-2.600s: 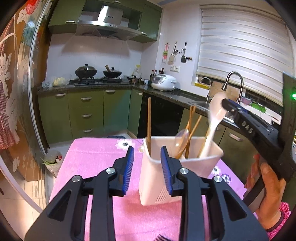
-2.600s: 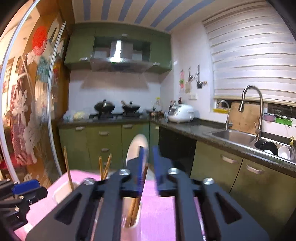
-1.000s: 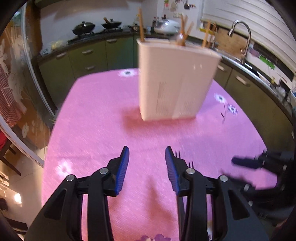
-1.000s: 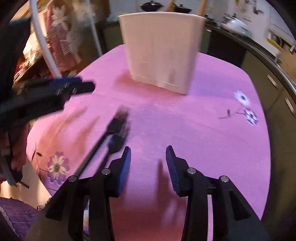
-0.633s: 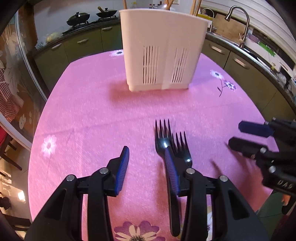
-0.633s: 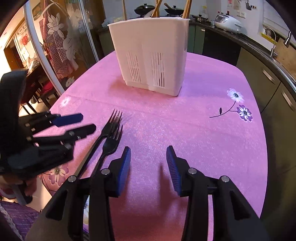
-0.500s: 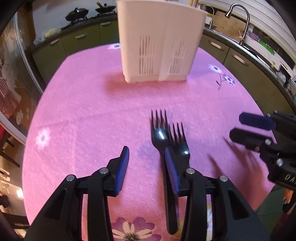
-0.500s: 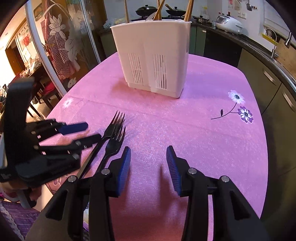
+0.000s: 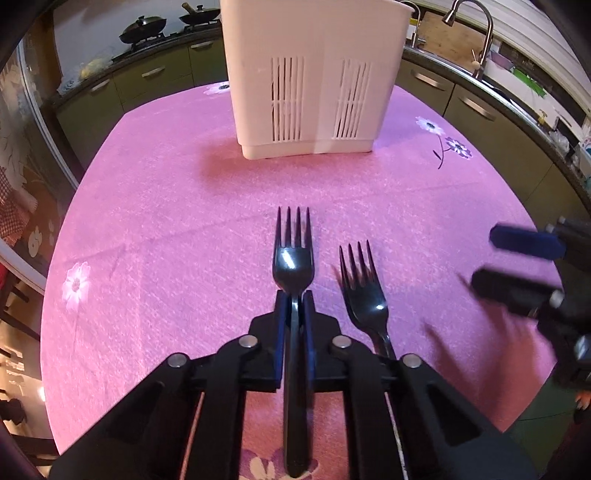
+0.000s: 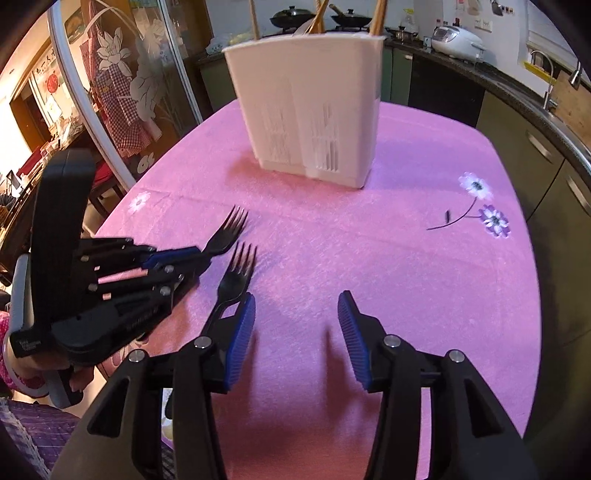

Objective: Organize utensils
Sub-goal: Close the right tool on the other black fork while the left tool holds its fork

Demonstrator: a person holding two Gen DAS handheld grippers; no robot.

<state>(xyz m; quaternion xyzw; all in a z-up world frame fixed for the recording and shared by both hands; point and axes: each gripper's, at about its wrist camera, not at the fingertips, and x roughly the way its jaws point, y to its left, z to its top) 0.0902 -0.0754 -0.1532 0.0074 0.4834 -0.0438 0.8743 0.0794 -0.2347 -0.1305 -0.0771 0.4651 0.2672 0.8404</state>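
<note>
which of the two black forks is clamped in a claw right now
The longer fork, on the left in the left wrist view: the left claw is shut on its neck. The shorter fork lies free beside it.

The second fork (image 9: 364, 295) loses its handle behind the left gripper (image 9: 294, 317), and the right gripper (image 9: 532, 273) at the picture's right edge is smeared by blur. In the right wrist view the white holder (image 10: 306, 110) is blurred, its wooden utensils (image 10: 378, 16) cut off at the top edge.
</note>
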